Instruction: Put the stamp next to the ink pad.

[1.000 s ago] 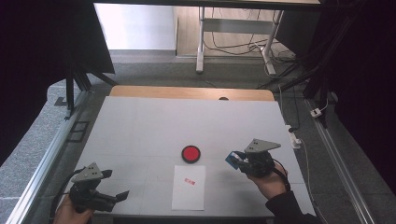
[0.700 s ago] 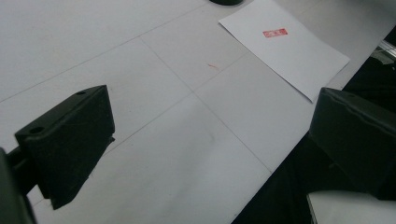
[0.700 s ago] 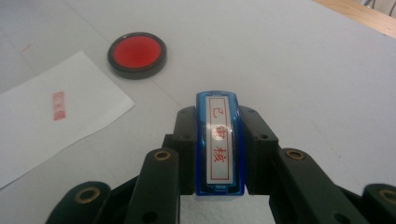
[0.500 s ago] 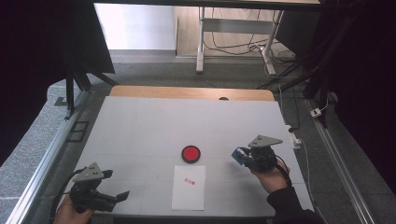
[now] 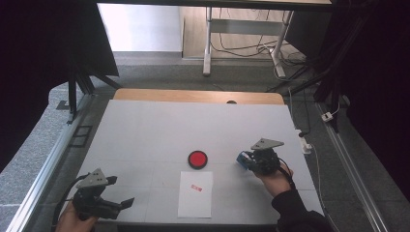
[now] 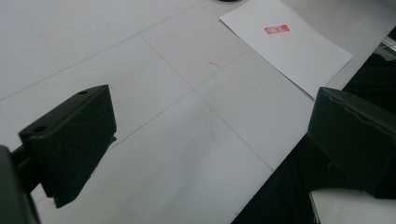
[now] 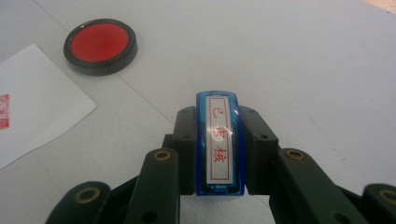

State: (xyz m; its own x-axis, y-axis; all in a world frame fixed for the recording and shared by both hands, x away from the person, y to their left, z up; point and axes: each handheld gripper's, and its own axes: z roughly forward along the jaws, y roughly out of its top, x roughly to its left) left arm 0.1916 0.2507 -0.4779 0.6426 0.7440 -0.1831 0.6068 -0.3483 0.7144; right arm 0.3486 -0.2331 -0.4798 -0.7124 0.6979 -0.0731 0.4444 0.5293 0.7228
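Light: even and soft across the white table (image 5: 159, 130); daylight brightens the floor beyond its far edge.
Surroundings: both sides of the high view fall into near black.
Shadows: faint and short under the left gripper (image 5: 104, 203) and the right gripper (image 5: 244, 160).
Glare: a pale sheen crosses the label of the blue stamp (image 7: 219, 144).
Focus: close black jaws read soft in the left gripper view; the sheet of paper (image 6: 285, 44) stays fairly crisp.
Grain: mild, with blocky compression in dark areas.

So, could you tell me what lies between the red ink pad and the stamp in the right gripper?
Nothing: in the high view, bare table separates the ink pad from the blue stamp clamped in the right gripper.
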